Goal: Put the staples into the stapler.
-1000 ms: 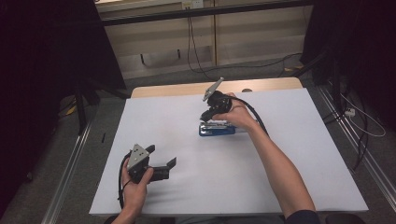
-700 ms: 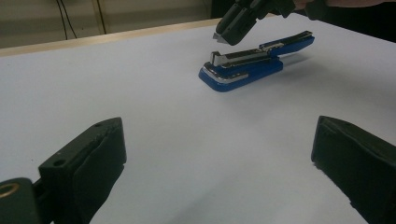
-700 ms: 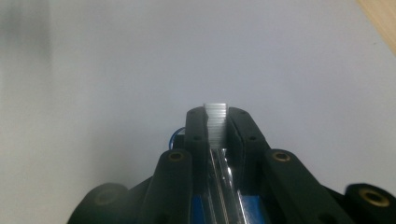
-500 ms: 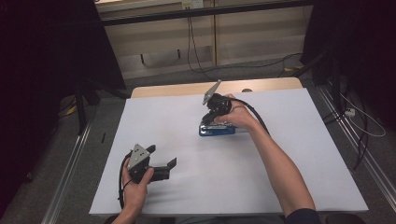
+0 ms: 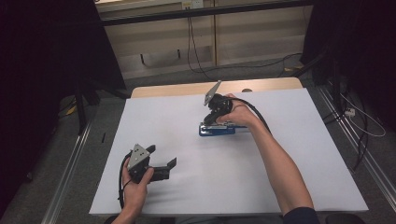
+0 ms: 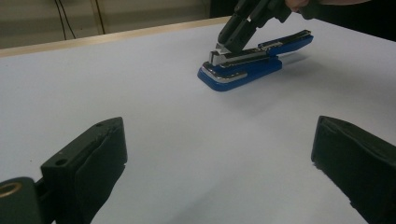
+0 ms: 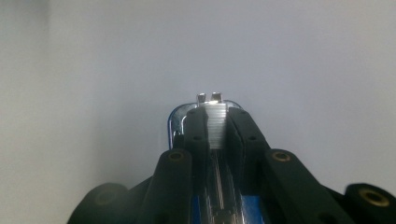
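The blue stapler lies flat on the white table, past its middle toward the far edge. It has a blue base and blue top cover, with a chrome magazine between them; the metal staple strip shows at the nose. The right hand-held gripper comes down steeply onto the stapler's front end, its jaws pinched narrowly on the magazine at either side of the strip. The step in hand appears to be gripping the magazine at the nose. The next move probably calls for a firm pinch and a steady base, as nothing holds the base down. The left hand-held gripper rests well apart near the table's near-left area, jaws spread wide and holding nothing.
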`<state>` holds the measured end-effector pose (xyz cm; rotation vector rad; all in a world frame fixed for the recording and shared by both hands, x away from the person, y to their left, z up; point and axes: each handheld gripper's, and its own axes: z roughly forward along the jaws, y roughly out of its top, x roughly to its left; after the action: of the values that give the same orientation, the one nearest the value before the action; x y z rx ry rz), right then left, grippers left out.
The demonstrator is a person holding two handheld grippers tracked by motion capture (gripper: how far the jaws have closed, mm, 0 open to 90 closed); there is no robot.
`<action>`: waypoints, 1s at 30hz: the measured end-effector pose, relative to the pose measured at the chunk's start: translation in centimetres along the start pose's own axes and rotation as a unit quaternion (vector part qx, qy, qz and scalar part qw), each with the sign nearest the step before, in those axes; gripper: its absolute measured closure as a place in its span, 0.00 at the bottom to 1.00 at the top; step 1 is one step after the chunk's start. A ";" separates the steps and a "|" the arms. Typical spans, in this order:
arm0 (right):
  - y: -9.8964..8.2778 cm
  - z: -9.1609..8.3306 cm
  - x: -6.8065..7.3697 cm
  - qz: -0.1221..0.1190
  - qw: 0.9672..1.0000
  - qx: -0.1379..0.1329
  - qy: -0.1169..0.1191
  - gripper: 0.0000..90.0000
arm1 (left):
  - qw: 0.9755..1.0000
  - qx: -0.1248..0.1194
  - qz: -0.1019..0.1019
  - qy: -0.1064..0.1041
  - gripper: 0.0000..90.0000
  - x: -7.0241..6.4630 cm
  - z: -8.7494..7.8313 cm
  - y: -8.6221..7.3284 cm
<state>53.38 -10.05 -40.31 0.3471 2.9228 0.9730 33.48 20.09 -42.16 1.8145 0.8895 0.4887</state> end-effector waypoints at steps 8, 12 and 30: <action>-0.2 0.2 -0.2 -0.007 1.000 0.001 0.002 0.88 | 1.000 0.000 0.000 0.000 0.04 0.0 0.0 0.0; -0.4 0.2 -0.1 -0.002 1.000 0.005 0.004 0.88 | 1.000 -0.001 -0.003 0.000 0.04 0.1 0.0 0.0; 0.1 0.5 0.2 -0.015 1.000 0.005 0.005 0.88 | 1.000 0.000 -0.001 0.000 0.04 0.1 0.0 0.0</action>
<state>53.21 -9.69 -40.64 0.2985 2.9338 0.9585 33.51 20.18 -42.18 1.8135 0.8909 0.4873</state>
